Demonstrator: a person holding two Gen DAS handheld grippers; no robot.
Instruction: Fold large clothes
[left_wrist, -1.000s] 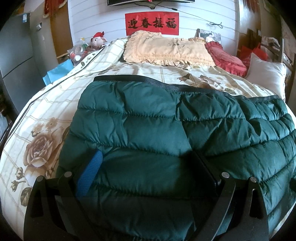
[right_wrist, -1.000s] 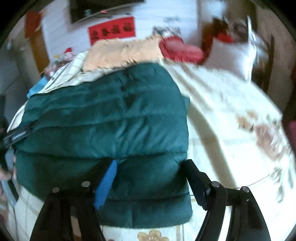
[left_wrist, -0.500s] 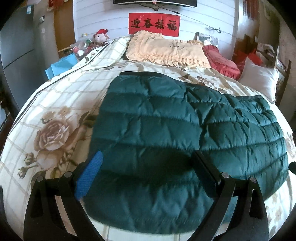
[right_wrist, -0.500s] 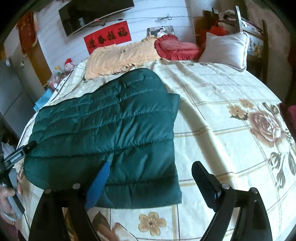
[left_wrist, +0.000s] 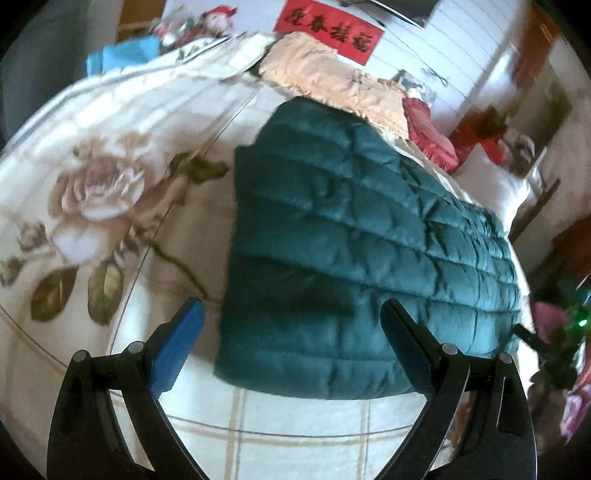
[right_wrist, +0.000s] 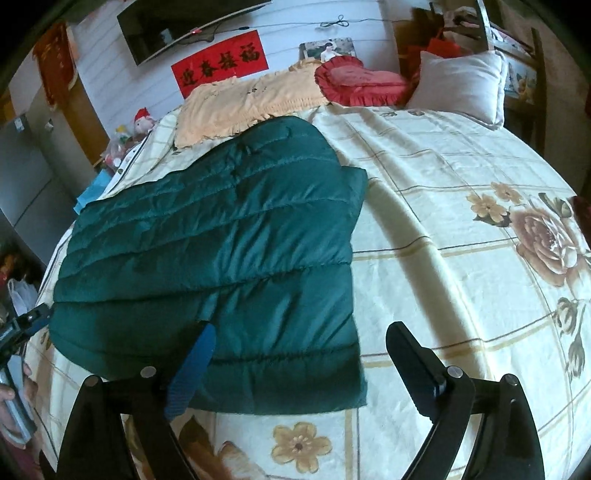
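Observation:
A dark green quilted down jacket (left_wrist: 354, 243) lies folded flat on the floral bedspread (left_wrist: 110, 184); it also shows in the right wrist view (right_wrist: 229, 251). My left gripper (left_wrist: 291, 325) is open and empty, hovering above the jacket's near left corner. My right gripper (right_wrist: 299, 347) is open and empty, above the jacket's near right corner. The left gripper's tip (right_wrist: 26, 325) shows at the left edge of the right wrist view, beside the jacket.
A peach pillow (right_wrist: 251, 99), a red cushion (right_wrist: 362, 81) and a white pillow (right_wrist: 461, 81) lie at the head of the bed. The floral bedspread (right_wrist: 461, 240) stretches to the right of the jacket. A blue box (left_wrist: 125, 55) and toys stand beside the bed.
Both grippers have pulled back and up from the jacket, so more bedspread shows in front of it. The left view has swung left. The jacket lies still.

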